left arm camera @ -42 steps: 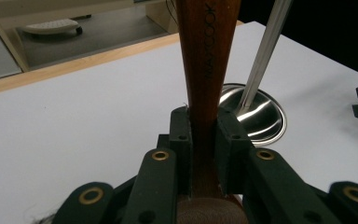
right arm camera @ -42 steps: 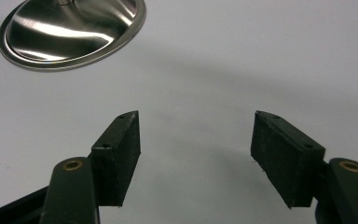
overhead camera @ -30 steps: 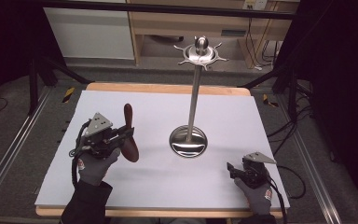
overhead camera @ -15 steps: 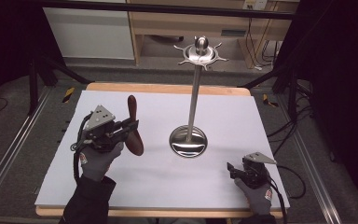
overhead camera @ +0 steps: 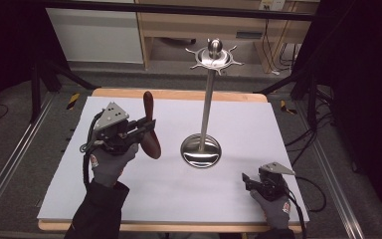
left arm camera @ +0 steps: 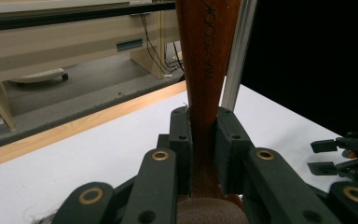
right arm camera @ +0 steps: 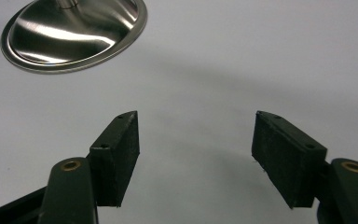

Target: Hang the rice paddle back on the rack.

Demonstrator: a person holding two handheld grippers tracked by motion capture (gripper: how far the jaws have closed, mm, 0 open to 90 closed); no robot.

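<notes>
**Wooden utensil pinched in left tool, raised above the surface**

In the high view we see the left tool [overhead camera: 146,128] pinching a dark wooden utensil [overhead camera: 150,130] at its middle. The utensil stands nearly upright, clear of the white surface [overhead camera: 129,199], left of the steel stand [overhead camera: 208,99]. The stand's round base [overhead camera: 201,151] rests on the surface, and its ring of hooks [overhead camera: 214,56] sits at the top of the pole.

The left gripper view adds what the high view cannot resolve: both pads press flat against the narrow neck of the utensil [left arm camera: 208,70], and the wood carries lettering that reads "MAXCOOK" along its length. The right tool [left arm camera: 335,156] appears far off at the right edge of that view.

The right gripper view shows the right tool [right arm camera: 196,158] with its jaws spread wide, nothing between them, low over the bare surface [right arm camera: 261,60], with the stand's base [right arm camera: 74,32] ahead. In the high view the right tool [overhead camera: 248,180] lies near the front right corner, well apart from the utensil.

Count: two tools, one utensil, one stand.
</notes>
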